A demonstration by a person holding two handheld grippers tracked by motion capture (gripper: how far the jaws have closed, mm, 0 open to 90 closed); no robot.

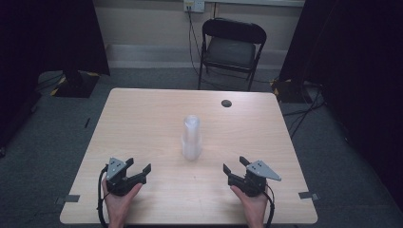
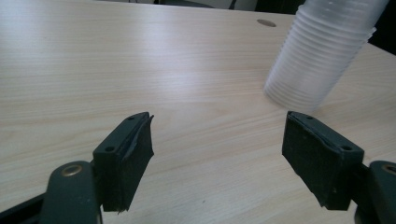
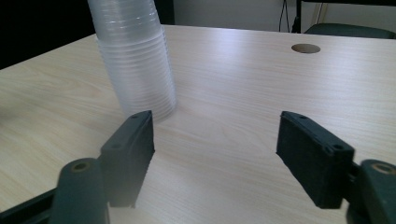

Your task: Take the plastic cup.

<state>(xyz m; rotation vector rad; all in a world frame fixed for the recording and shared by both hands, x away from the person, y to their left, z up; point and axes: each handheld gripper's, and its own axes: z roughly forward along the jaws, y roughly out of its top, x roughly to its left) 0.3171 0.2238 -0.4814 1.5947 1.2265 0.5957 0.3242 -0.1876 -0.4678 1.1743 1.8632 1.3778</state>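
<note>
1. The left gripper has its jaws spread apart, with only bare table between them; it rests near the table's front edge, held in the person's left hand.
2. The right gripper is likewise spread wide and grasps nothing, held in the right hand.
3. The stack of clear plastic cups stands upright mid-table, between the two grippers and farther out, apart from both.
4. A dark round hole sits in the table beyond the stack.
5. A black folding chair stands behind the table.
</note>
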